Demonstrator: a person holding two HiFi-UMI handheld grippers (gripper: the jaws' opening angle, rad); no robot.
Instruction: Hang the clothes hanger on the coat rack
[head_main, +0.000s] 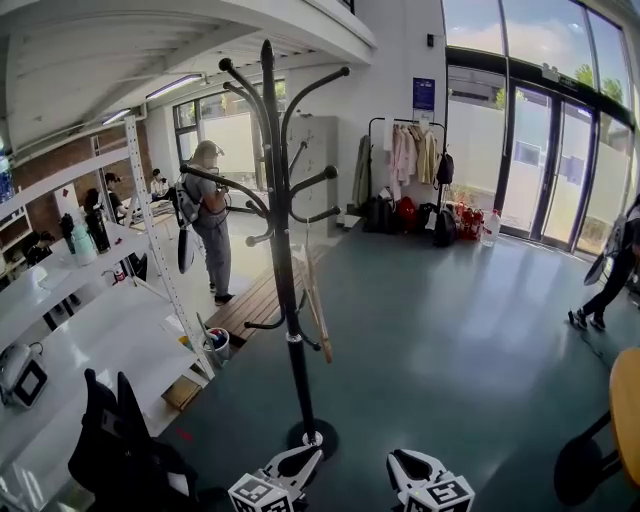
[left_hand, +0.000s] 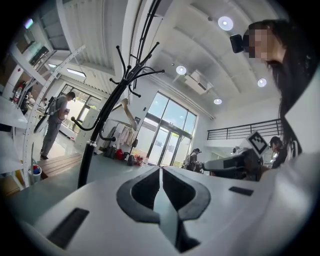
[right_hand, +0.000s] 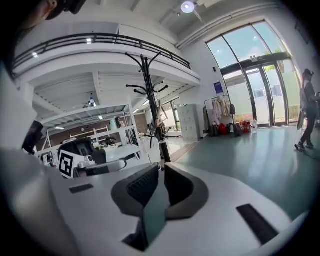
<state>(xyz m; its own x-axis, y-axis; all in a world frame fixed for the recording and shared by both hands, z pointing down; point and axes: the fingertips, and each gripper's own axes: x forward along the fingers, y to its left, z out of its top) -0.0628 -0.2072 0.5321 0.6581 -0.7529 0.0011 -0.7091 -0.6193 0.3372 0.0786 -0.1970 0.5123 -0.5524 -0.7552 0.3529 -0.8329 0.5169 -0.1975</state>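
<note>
A: Head view: left gripper (head_main: 303, 460) and right gripper (head_main: 402, 462) sit at the near edge of the frame, side by side and apart from each other. Neither touches anything.
B: Jaw state?
A: Left gripper view: jaws together, only a thin seam between the pads, nothing in it. Right gripper view: jaws drawn in to a narrow slit, nothing between them either. Both empty.
B: Where is the clothes hanger (head_main: 318, 310)?
A: On the coat rack (head_main: 277, 200). It is pale wood and hangs tilted just right of the black pole, around the pole's middle. Which arm carries it I cannot tell.
B: Rack position?
A: Upright on the grey floor (head_main: 450, 330), its round base just beyond the left gripper's tips. Curved arms spread from the upper half of the pole.
B: Surroundings?
A: White shelving (head_main: 150, 230) to the left. A person with a backpack (head_main: 210, 225) stands beyond the rack, far left. Far back is a clothes rail (head_main: 410, 150) with garments, and there are glass doors (head_main: 545, 170) on the right.
</note>
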